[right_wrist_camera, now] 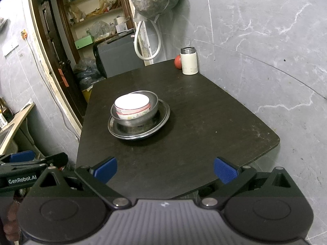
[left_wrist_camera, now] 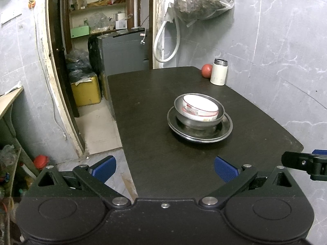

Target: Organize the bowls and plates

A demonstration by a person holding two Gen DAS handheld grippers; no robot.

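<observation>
Left gripper spread wide, blue fingers holding nothing, hovering at the near edge of the dark tabletop. Right gripper likewise spread wide and empty, blue pads poised over the near edge of the same tabletop.

Ahead of the left fingers and a little to their right: a stack of dishes, well apart from both grippers. At the bottom, a metal plate flat on the tabletop; on it, a metal bowl; nested inside that, a white bowl with a red pattern, sitting tilted. From the right wrist view the same stack stands ahead of the fingers and off to their left: plate, metal bowl, white bowl.

Far beyond the stack, at the back right corner of the tabletop against the grey marbled wall: a white flask with a metal rim, upright, and a red round fruit just beside it on its left, partly hidden behind the flask in the right wrist view, fruit showing at its left side.

Part of the right gripper visible at the right edge of the left wrist view; part of the left gripper, lettered GenRobot.AI, at the left edge of the right wrist view
</observation>
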